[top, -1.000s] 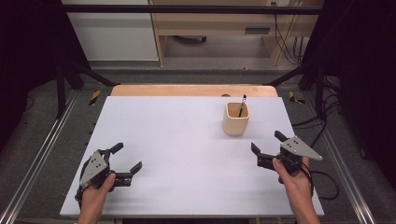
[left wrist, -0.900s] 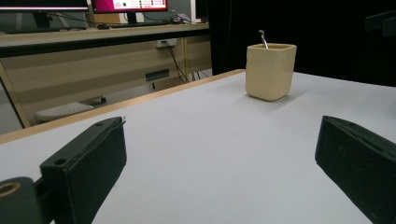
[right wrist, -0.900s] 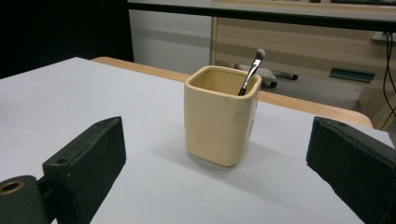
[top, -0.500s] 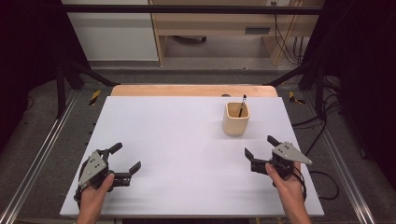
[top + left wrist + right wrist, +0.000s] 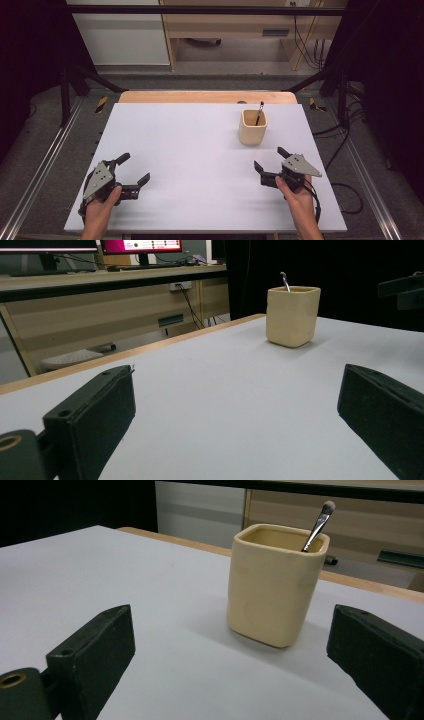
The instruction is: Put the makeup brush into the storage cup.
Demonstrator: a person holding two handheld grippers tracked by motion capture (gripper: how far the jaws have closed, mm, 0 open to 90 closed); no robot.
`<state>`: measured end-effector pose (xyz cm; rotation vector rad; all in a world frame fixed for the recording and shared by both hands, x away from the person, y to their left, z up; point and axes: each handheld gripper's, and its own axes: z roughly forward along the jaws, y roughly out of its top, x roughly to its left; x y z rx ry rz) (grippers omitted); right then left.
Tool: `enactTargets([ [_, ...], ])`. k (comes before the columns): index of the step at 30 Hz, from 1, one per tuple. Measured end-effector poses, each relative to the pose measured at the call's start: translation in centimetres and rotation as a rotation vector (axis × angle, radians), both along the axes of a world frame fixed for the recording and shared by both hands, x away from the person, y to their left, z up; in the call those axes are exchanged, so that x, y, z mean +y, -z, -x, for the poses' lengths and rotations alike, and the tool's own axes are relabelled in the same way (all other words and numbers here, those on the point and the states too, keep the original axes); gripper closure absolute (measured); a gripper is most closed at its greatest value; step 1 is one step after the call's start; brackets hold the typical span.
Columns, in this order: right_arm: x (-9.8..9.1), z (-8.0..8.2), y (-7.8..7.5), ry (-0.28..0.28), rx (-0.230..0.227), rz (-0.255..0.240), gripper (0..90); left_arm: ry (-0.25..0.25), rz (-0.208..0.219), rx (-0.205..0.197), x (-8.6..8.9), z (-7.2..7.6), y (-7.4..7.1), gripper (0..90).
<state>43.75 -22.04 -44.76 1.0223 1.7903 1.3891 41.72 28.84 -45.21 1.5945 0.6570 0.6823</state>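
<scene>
Right gripper view: cream cup [image 5: 276, 584] stands upright on the white table [image 5: 100, 580], dead ahead between this gripper's wide-apart jaws, with a small brush [image 5: 318, 526] leaning on its far right rim, handle up so it can be plucked. In the high view the cup sits far right on the table, with the right gripper [image 5: 270, 165] just near of it and empty, probably lined up for a reach. The left gripper [image 5: 133, 171] rests near left, jaws apart and empty, well apart from the cup, likely parked clear.
</scene>
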Motion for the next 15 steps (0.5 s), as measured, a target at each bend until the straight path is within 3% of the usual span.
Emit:
enactTargets([
  [15, 1.1, -0.4, 0.9, -0.021, -0.013, 0.002, 6.3, -0.010, -0.001, -0.007, 0.3, 0.0, 0.0, 2.0],
])
